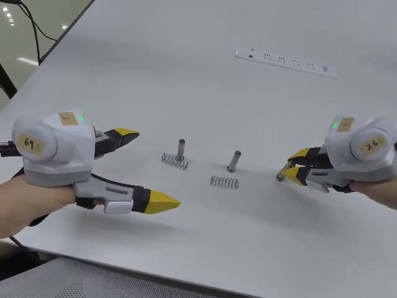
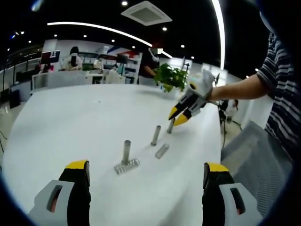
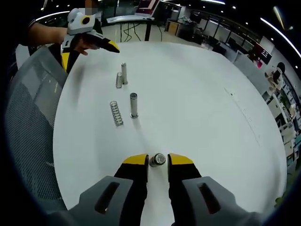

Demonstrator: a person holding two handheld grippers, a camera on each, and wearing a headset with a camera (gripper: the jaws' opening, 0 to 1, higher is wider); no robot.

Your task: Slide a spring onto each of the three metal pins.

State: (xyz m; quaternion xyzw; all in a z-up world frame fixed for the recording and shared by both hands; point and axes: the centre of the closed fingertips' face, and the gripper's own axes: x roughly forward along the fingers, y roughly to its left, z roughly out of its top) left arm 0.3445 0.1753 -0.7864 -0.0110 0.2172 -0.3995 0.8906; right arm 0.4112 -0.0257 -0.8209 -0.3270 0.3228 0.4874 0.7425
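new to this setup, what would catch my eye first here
The yellow-tipped right tongs are closed around a short silver metal pin at the white table's right. Mid-table stand two more upright silver pins, each with a loose coiled wire spring lying beside its base. The yellow-tipped left tongs hang wide open at the left.

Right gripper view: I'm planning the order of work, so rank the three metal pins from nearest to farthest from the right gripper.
1. The near pin: between the jaws of the right gripper.
2. The middle pin: farther out on the table, with a spring lying beside it.
3. The far pin: farthest, with a second spring beside it.
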